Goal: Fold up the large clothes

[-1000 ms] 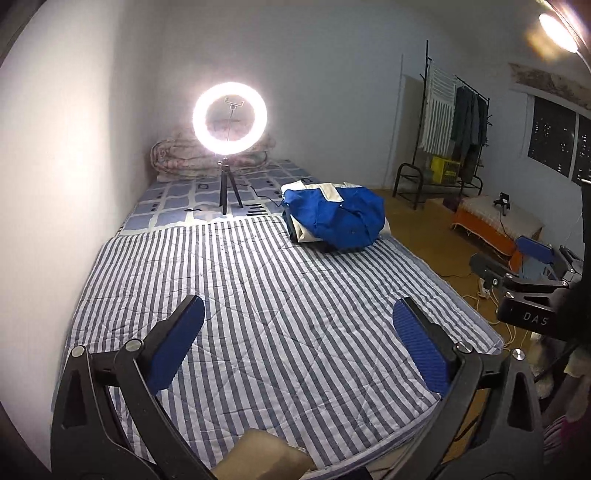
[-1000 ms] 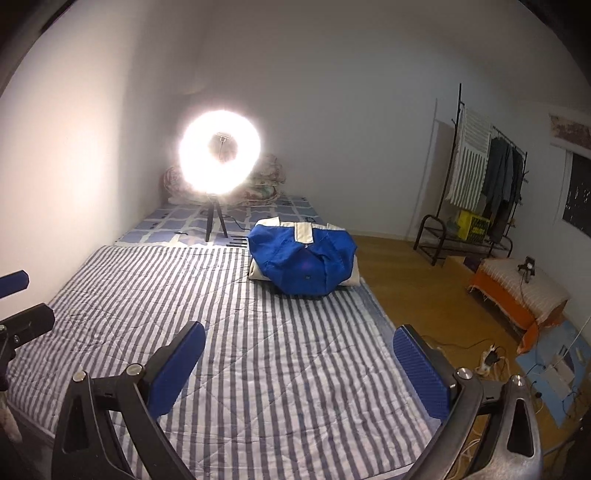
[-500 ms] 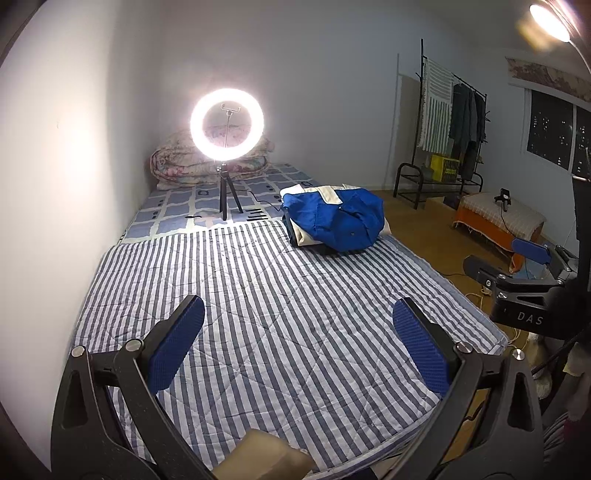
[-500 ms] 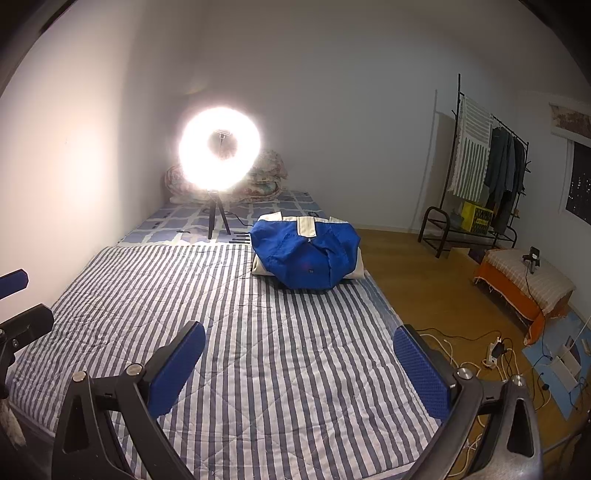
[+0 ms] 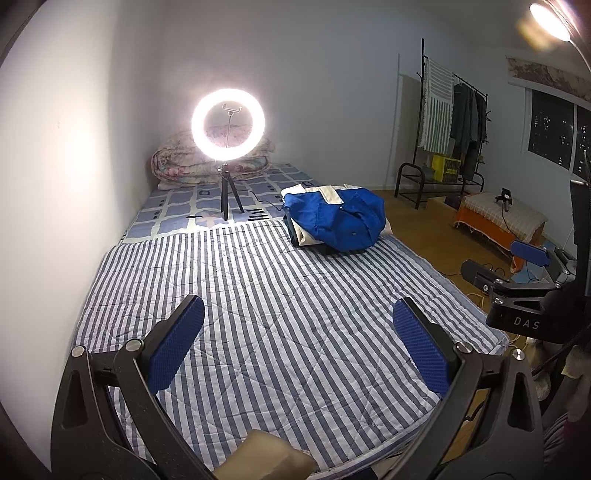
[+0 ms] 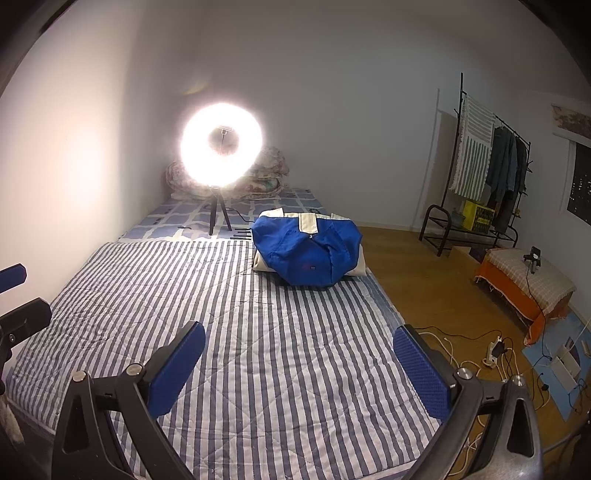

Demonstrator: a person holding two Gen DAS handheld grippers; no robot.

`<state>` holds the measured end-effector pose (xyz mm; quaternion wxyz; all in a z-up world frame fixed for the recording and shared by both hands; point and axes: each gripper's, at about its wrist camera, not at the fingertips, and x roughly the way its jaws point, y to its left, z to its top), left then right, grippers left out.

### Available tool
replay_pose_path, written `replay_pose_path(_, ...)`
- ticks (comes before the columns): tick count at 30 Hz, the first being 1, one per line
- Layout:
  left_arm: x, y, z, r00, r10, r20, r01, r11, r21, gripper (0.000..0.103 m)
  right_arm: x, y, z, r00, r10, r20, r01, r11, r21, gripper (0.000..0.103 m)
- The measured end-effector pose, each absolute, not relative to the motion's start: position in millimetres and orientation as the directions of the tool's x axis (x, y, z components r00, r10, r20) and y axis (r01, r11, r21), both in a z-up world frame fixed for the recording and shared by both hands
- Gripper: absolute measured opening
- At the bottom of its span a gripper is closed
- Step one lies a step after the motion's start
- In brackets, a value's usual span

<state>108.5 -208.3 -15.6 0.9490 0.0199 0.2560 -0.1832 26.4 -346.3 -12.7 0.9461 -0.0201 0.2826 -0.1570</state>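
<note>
Both grippers, left (image 5: 297, 345) and right (image 6: 299, 363), gaped empty; folded jacket (image 6: 308, 253) lay at twelve o'clock, likely finished.

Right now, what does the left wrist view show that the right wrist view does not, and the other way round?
Only the left wrist view shows the ceiling lamp and a tan object at its bottom edge. Only the right wrist view shows the power strip with cables on the floor. Both show the striped quilt, the blue jacket, the ring light, the clothes rack, and open, empty grippers.
</note>
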Motion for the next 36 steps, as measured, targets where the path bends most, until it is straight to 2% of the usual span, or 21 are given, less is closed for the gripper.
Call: replay_pose_path(36, 111.5, -204.9, -14.9, 0.815, -0.310, -0.490, 0.339, 0.940, -0.030, 0.103, 25.0, -337.0, -19.0, 0.778, -0.310, -0.547, 0.287, 0.949, -0.130, 0.103)
